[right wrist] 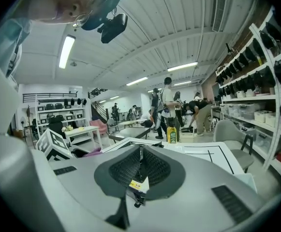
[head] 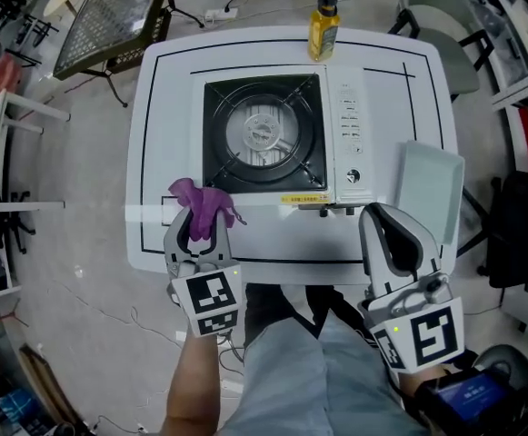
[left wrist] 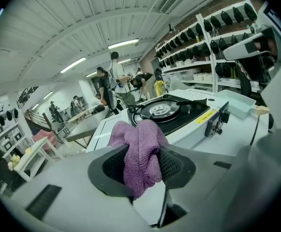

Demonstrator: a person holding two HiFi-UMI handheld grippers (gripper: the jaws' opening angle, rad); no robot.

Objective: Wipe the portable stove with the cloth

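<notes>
The portable stove [head: 264,134] sits in the middle of the white table [head: 154,107], black burner plate on the left, white control panel on the right. My left gripper [head: 202,214] hovers over the table's near edge, just before the stove's front left corner, shut on a bunched purple cloth [head: 200,198]. In the left gripper view the cloth [left wrist: 140,153] hangs pinched between the pads, with the stove [left wrist: 174,112] just beyond it. My right gripper [head: 377,212] is at the stove's front right corner, jaws shut with nothing in them; its own view shows the right gripper [right wrist: 140,170] closed.
A yellow bottle [head: 323,24] stands at the table's far edge behind the stove. A pale shallow tray [head: 429,189] lies right of the stove. Chairs, a mesh rack and shelving surround the table; people stand in the background.
</notes>
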